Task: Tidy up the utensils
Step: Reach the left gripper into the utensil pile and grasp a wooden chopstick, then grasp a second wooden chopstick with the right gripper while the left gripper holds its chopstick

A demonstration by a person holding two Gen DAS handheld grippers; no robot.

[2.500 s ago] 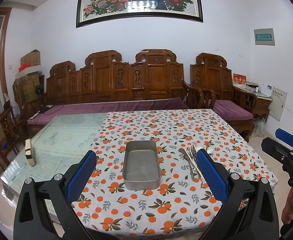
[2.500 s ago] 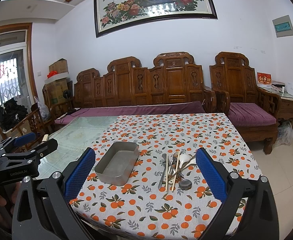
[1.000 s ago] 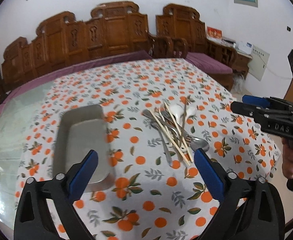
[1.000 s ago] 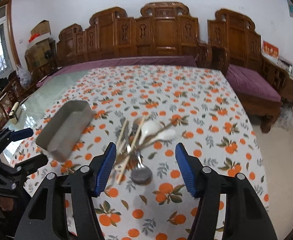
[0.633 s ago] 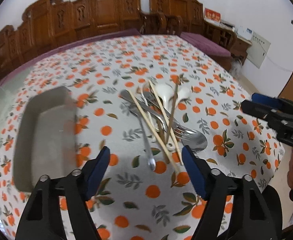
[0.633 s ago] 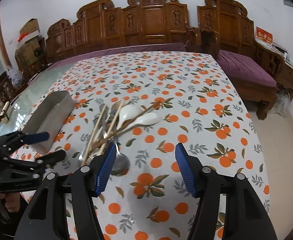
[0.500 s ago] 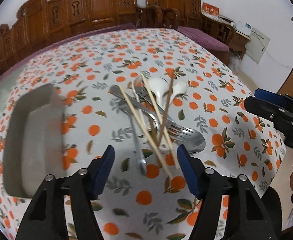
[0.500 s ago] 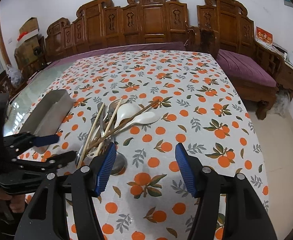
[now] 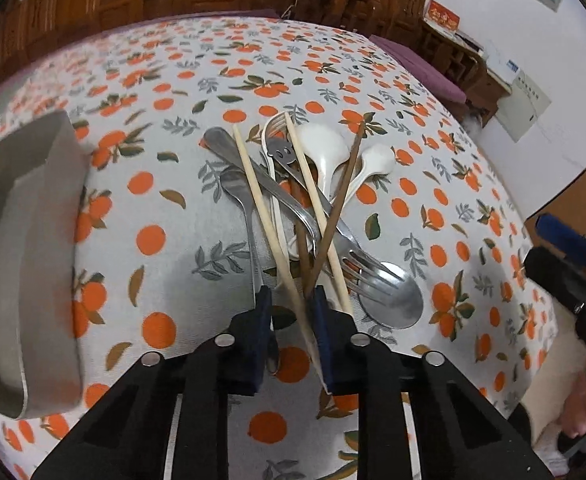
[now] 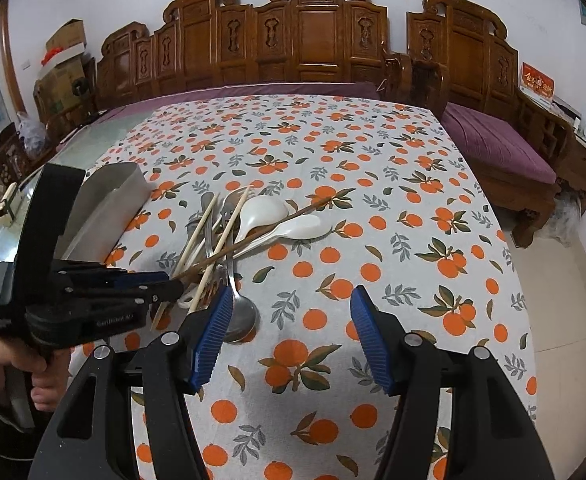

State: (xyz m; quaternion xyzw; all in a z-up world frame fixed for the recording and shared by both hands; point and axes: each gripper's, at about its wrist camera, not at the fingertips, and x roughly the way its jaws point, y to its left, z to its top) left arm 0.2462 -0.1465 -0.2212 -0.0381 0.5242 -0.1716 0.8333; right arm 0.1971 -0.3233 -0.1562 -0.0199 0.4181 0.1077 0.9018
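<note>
The left gripper (image 9: 289, 300) had just been closing its blue pads around the near ends of a few sticks in the utensil pile. A pale wooden chopstick (image 9: 267, 224) ran right down between the pads, and the tip of a dark brown chopstick (image 9: 339, 204) was in there too. Honestly couldn't tell if the pads were actually pinching yet, because the fingers covered the contact spot. In the right wrist view that gripper's tips (image 10: 173, 286) sat at the near end of the pile, same story.

The right gripper (image 10: 289, 320) hung with its jaws apart over bare orange-print tablecloth (image 10: 373, 184), nothing between them, its left pad just beside the bowl of a steel spoon (image 10: 239, 318).

The pile was a tangle: a second pale chopstick (image 9: 317, 204), a steel fork (image 9: 367, 272), two white ceramic soup spoons (image 9: 325, 152), and a thin metal spoon (image 9: 245, 208). Most long axes ran away from the cameras, and the dark chopstick crossed over them diagonally. Handles underneath were buried, hard to sort out.

The rectangular metal tray (image 9: 25, 240) sat left of the pile, looked empty, partly cut off by the frame edge.
</note>
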